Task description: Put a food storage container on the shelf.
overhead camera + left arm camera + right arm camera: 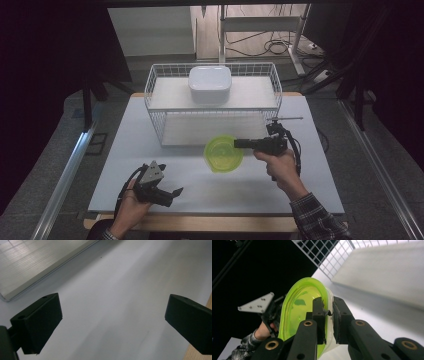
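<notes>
Bowl (224,153), green, pinched by rim in right gripper (243,144), held off table (150,150) in front of wire basket (155,90), prob. for loading. Left gripper (172,195) idle, jaws wide, nothing btw them.

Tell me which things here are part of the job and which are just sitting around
In the job:
green bowl, clamped by its rim
right gripper, shut on it

Just there:
left gripper, open over the table
white container
wire rack
</notes>
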Demonstrator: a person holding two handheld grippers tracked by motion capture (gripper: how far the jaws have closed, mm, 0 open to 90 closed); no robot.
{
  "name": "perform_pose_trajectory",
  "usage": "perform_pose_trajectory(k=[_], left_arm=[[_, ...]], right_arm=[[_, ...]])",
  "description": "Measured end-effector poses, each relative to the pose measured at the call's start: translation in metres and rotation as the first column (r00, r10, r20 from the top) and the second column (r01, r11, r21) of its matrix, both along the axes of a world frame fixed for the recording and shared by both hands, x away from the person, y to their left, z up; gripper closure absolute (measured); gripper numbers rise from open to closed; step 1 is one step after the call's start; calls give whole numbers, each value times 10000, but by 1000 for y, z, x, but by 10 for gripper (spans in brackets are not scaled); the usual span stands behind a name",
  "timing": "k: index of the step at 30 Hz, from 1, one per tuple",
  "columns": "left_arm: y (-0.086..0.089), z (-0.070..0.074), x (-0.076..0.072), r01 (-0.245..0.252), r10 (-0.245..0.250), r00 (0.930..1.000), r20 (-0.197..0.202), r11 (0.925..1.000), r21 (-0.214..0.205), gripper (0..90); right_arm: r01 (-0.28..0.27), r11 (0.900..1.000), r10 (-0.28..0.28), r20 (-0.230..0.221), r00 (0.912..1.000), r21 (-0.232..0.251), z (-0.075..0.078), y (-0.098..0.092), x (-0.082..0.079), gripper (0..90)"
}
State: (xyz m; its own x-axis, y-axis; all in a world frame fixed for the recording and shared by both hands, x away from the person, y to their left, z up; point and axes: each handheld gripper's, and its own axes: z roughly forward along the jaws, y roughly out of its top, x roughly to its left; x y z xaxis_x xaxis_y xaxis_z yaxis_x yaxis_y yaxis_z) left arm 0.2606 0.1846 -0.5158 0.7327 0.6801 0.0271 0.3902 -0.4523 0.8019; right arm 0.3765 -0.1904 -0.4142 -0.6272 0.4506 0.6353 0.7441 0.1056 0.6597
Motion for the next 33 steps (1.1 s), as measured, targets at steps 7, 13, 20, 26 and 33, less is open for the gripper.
perform_pose_trajectory(k=[7, 13, 20, 26, 33], left_arm=[[-1, 0, 0, 61, -61, 10000, -6, 10000, 73, 8], [-1, 0, 1, 54, -54, 10000, 35, 10000, 52, 8], [-1, -1, 1, 76, -76, 10000, 32, 10000, 34, 8], [-1, -1, 1, 66, -66, 10000, 3, 10000, -15, 8], [0, -1, 2, 51, -51, 10000, -40, 10000, -54, 9]], right_arm=[[159, 9996, -165, 298, 9994, 217, 28, 1, 5, 814], [334, 9981, -360, 492, 9981, 521, 47, 4, 13, 814], [434, 9954, -498, 740, 9960, 858, 73, 6, 19, 815], [619, 9916, -735, 1007, 9922, 1137, 98, 8, 25, 815], [979, 9874, -1150, 1390, 9836, 1240, 128, 19, 36, 815]])
